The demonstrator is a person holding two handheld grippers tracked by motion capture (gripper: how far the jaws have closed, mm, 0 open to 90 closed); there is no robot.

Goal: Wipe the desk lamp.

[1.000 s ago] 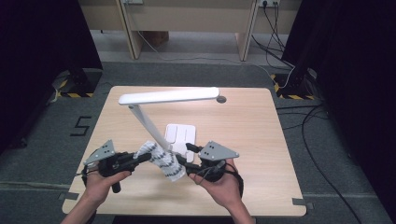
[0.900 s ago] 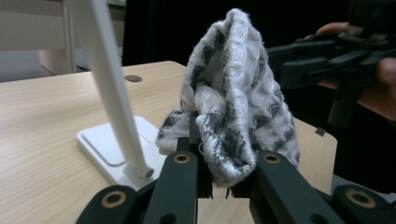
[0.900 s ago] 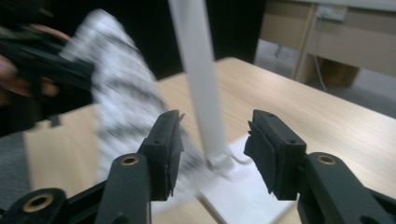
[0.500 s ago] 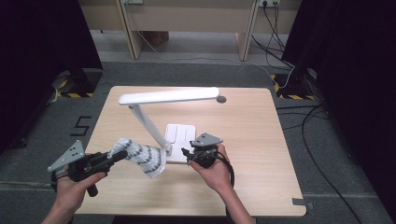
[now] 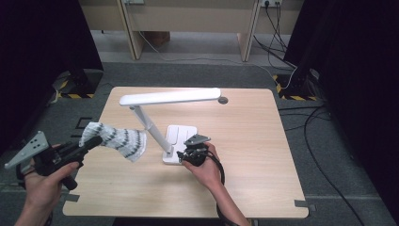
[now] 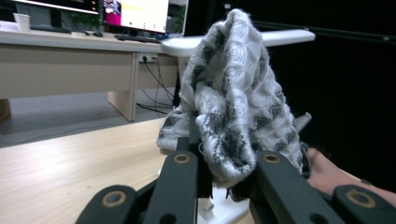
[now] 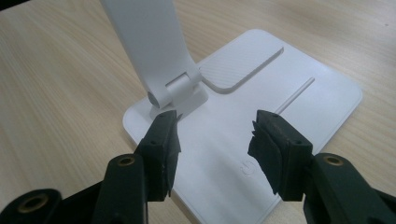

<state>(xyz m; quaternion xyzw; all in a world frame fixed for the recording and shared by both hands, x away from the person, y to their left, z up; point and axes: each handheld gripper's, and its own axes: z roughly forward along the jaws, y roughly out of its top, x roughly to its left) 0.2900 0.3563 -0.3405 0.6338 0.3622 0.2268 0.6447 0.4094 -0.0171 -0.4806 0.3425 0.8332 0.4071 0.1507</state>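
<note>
- We hold the knitted cloth (image 5: 117, 139) in our left gripper (image 5: 89, 143), whose jaws are clamped tight on a bunched fold of it, as the left gripper view shows with the wool (image 6: 233, 107) packed between the two black jaws.
- Compared with a second ago, the cloth has left the middle of the desk (image 5: 263, 141): both grippers had it between them then, and now it hangs in the air at the left edge of the desk, clear of the desk lamp (image 5: 169, 96) and its slanted arm.
- Our right gripper (image 5: 188, 154) has let the cloth go and come down to the lamp's white base (image 5: 181, 136).
- Its jaws have just been opening and now stand wide with nothing between them; in the right gripper view they hover just over the base plate (image 7: 261, 93), beside the hinge (image 7: 173, 93) of the lamp arm.
- A faint round mark (image 7: 247, 169) sits on the base between the jaws; we judge it to be the lamp's touch switch, though it is too small to be sure.
- We read this as the wiping passing to the left side alone, while the right gripper goes to steady or operate the lamp.
</note>
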